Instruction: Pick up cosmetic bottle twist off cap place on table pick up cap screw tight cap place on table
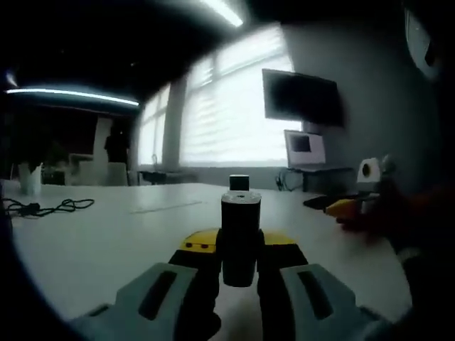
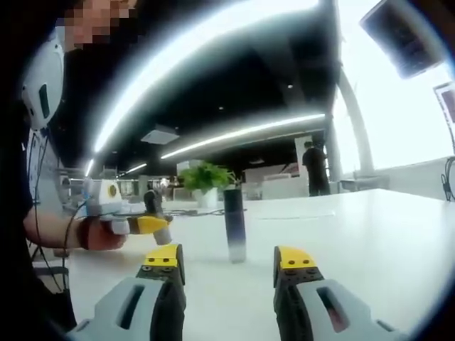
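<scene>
White table [image 2: 370,234] is stretching toward bright blinds, a wall monitor [image 1: 302,97] hanging at one o'clock in the left gripper view. Left gripper [image 1: 239,266] is clenching the dark cosmetic bottle [image 1: 240,234] — right gripper [image 2: 231,266] is gaping, released, a slim bottle [image 2: 234,224] standing at twelve o'clock beyond it — apart.

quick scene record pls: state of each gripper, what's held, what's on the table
left hand-held gripper: shut on dark cylinder, narrower stub on top
right hand-held gripper: open, holding nothing
tall dark piece: upright on white table, ahead of the right jaws, untouched
cap vs bottle: cannot tell which is which
cable: lying on table
</scene>
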Available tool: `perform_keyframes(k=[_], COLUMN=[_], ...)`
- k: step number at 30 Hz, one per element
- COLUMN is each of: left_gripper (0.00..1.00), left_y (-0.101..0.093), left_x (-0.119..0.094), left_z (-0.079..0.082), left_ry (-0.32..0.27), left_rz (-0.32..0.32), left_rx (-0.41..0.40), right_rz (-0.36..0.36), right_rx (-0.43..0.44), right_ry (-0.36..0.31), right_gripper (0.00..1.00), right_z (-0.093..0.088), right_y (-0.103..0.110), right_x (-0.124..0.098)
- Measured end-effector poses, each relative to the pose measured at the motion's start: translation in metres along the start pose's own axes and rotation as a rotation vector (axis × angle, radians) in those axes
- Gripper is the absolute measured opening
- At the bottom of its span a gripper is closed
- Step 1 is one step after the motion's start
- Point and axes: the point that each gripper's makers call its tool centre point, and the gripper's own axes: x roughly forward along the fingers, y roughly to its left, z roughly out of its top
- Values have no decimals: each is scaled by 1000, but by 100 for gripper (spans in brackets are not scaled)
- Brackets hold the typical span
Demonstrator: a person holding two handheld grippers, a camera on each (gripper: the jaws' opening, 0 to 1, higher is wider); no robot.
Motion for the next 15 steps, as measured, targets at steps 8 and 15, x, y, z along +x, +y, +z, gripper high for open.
perform_keyframes(k=[8,15], left_gripper=[9,9], left_y=[-43,-68], left_x=[-9,-16], left_z=[0,-4], left_ry=[15,21], left_rz=[-145,-233], left_rx=[12,-12], right_rz=[-2,5], right_rx=[-6,-17], right_ry=[1,10], right_gripper=[42,41], right_z=[0,-1], right_y=[0,2], right_x=[-1,0])
